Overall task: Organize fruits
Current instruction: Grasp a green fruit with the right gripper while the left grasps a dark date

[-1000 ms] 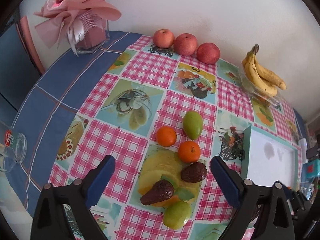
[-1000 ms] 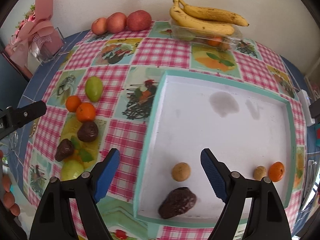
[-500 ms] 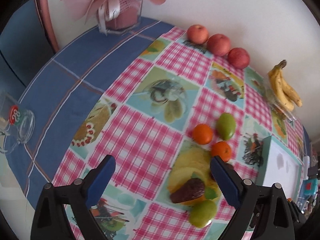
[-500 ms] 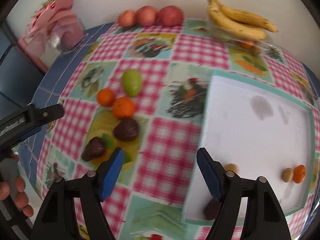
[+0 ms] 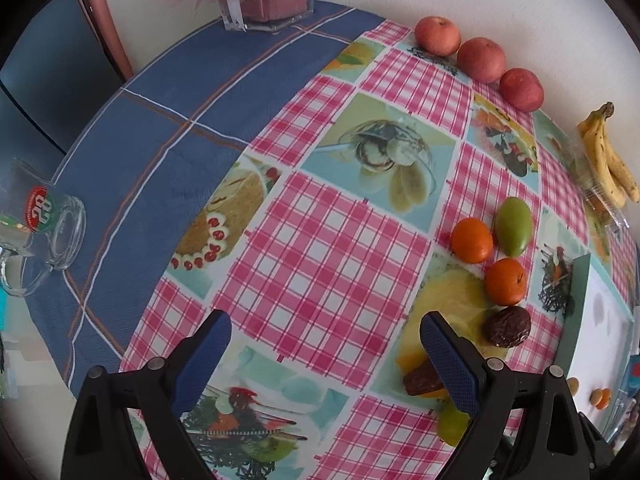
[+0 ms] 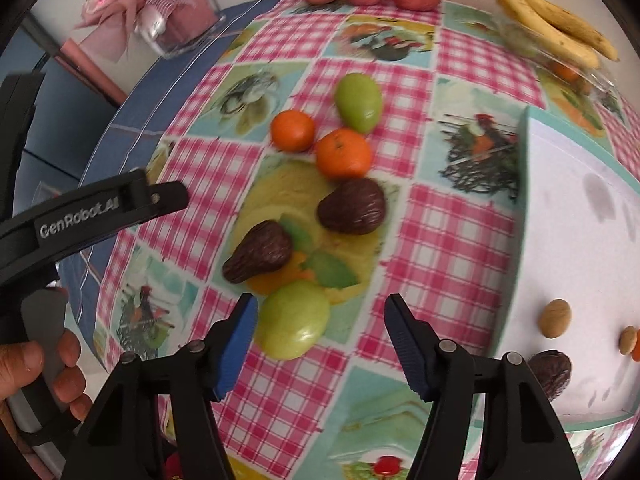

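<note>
So the right gripper hangs over the loose fruit on the worktop, fingers wide and empty, a green fruit just by its left finger. Two dark fruits (avocados maybe) and two oranges lie beyond. The left gripper is spread wide too, over bare cloth. The tray sits right.

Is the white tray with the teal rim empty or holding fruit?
Holding fruit: the white tray with the teal rim contains a dark brown avocado, a tan round fruit and a small orange.
</note>
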